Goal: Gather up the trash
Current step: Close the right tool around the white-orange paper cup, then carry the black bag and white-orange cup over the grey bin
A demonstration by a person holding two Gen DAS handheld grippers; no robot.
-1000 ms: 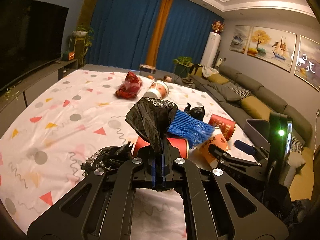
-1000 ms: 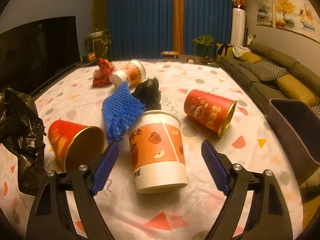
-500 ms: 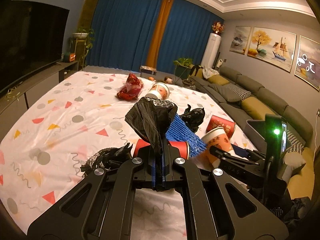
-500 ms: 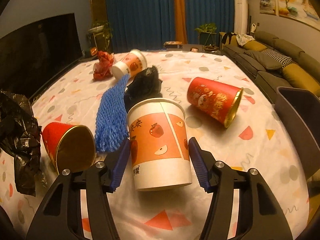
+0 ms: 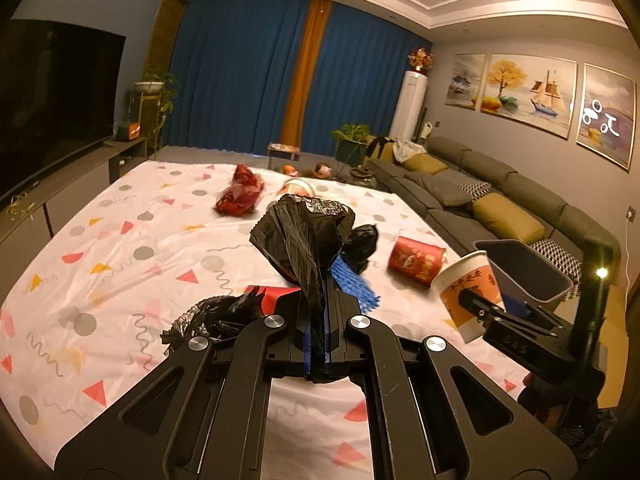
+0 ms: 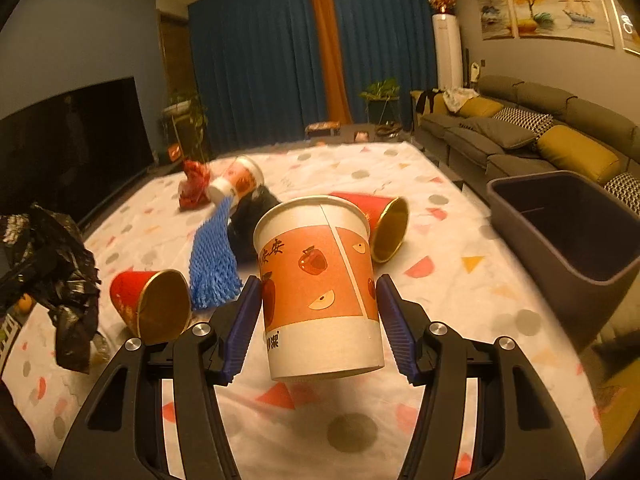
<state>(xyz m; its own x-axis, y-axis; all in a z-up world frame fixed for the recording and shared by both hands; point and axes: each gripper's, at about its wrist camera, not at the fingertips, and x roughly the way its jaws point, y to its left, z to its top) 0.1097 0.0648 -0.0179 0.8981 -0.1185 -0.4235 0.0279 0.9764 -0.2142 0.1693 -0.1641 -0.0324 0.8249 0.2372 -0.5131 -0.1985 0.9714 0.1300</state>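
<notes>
While left gripper (image 5: 316, 344) jaws pinch black bag (image 5: 308, 232), right gripper (image 6: 318, 316) jaws grasp orange cup (image 6: 320, 284), bin rim (image 6: 532, 182) near

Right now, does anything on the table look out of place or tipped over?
Yes. Two red cups lie on their sides on the tablecloth, open ends showing, and a third orange cup lies tipped farther back. A blue foam net sprawls between them. The orange cup in the right tongs is upright.
</notes>
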